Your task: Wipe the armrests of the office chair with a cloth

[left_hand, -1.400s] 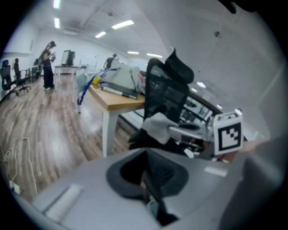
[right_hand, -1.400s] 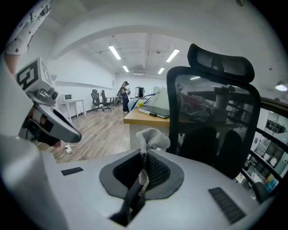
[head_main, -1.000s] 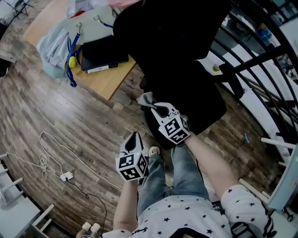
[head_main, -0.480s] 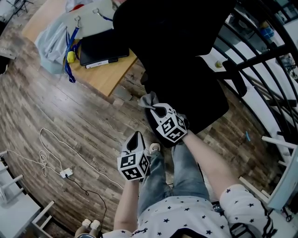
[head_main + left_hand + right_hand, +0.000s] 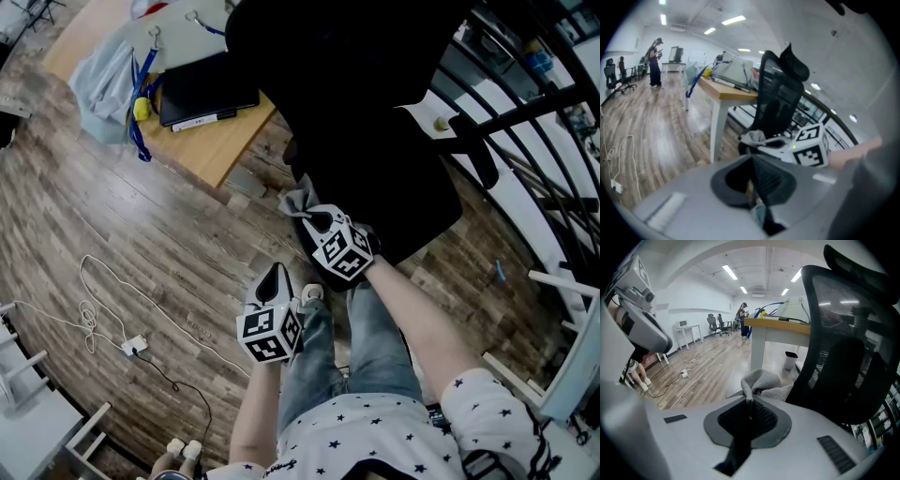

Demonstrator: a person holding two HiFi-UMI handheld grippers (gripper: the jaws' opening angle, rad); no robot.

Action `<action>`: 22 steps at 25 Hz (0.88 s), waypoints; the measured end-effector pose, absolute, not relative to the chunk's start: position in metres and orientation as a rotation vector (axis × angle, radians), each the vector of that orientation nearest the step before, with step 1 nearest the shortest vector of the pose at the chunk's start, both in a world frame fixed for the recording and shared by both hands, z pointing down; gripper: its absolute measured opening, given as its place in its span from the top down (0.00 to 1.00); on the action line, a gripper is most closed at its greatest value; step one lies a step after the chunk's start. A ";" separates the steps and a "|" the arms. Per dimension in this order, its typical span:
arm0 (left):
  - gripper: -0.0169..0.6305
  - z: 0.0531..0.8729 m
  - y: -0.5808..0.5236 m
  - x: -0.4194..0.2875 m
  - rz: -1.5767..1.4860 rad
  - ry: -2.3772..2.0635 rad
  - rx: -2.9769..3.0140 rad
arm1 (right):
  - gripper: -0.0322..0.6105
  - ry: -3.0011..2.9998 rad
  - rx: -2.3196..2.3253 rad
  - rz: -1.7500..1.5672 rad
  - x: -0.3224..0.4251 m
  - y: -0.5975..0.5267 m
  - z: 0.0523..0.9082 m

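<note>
Wood-floored office, table (image 5: 211, 155) upper left. At frame centre the right gripper (image 5: 312, 216), fingers pinched on the grey cloth (image 5: 298, 201), sits over the office chair's (image 5: 375, 112) near armrest (image 5: 307, 249), whose length runs toward the person. The left gripper (image 5: 272, 275), fingers together and empty, hangs lower, farther off.

From where I stand, both of the person's arms reach down and forward in front of the body. The right hand-held gripper (image 5: 315, 221) is pushed out farther. The bare right forearm (image 5: 412, 323) runs up to it from the lower right, and its marker cube (image 5: 342, 249) faces upward. Its jaws are pressed together on a bunched fold of grey cloth (image 5: 298, 201) that sticks out past the tips. The left hand-held gripper (image 5: 273, 277) sits lower and closer to the body, near the right one but apart from it, with the left forearm (image 5: 251, 412) almost straight beneath it. Its jaws meet with nothing between them, and they point ahead much as the right one's do.
</note>
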State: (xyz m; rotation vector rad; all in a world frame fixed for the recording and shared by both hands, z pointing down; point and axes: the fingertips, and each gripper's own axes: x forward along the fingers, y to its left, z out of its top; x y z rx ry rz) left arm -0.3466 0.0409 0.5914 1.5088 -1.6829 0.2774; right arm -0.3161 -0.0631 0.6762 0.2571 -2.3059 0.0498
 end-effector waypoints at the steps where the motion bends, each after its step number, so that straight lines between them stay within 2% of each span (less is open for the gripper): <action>1: 0.97 0.591 0.042 -0.346 0.277 -1.682 1.511 | 0.91 -2.302 0.252 0.050 -0.316 -0.063 0.676; 22: 0.97 0.585 0.060 -0.353 0.292 -1.654 1.561 | 0.91 -2.253 0.334 0.046 -0.307 -0.049 0.678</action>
